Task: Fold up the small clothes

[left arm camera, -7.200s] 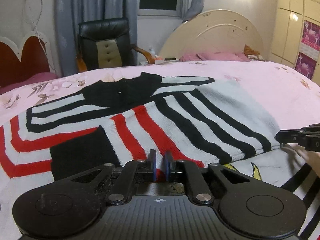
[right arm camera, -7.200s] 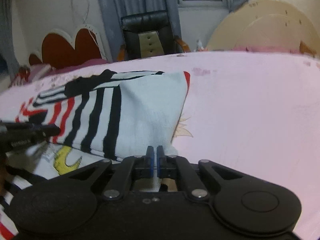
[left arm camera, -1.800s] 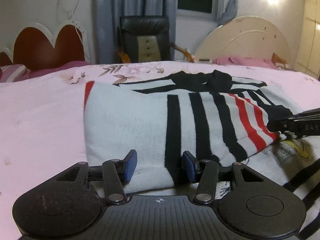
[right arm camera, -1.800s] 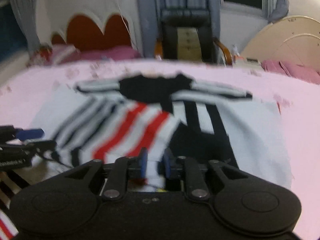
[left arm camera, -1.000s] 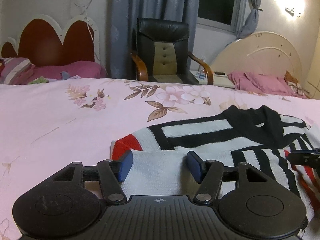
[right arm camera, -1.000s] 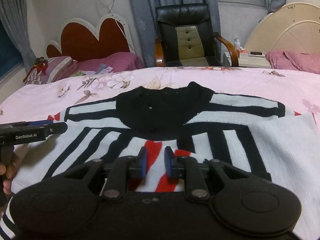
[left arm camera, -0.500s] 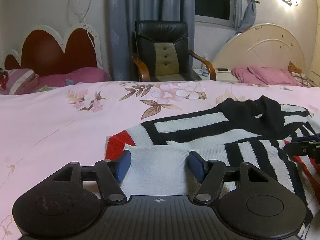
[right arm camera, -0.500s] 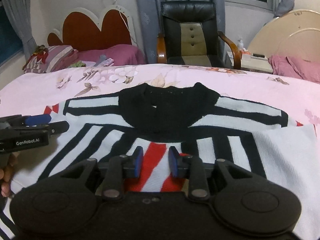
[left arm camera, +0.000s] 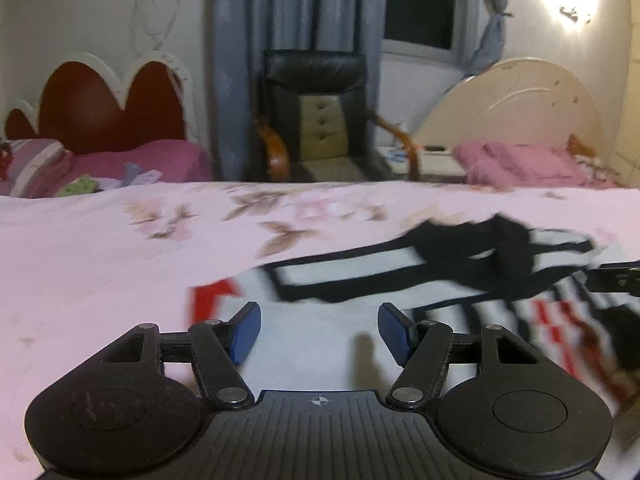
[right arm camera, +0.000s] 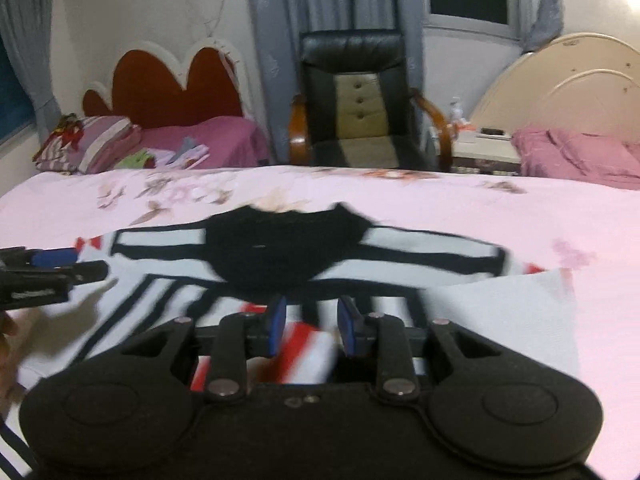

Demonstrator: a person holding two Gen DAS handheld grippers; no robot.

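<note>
The striped sweater (right arm camera: 280,276) lies flat on the pink bed (right arm camera: 520,208), collar toward twelve o'clock, folded panels meeting near its middle so the next crease can be laid. The left gripper (left arm camera: 319,334) stands wide open above the white fold at the sweater's nine o'clock edge. The right gripper (right arm camera: 311,326), jaws just parting, has red-striped fabric between them, apparently let go, so the fold stays put.
</note>
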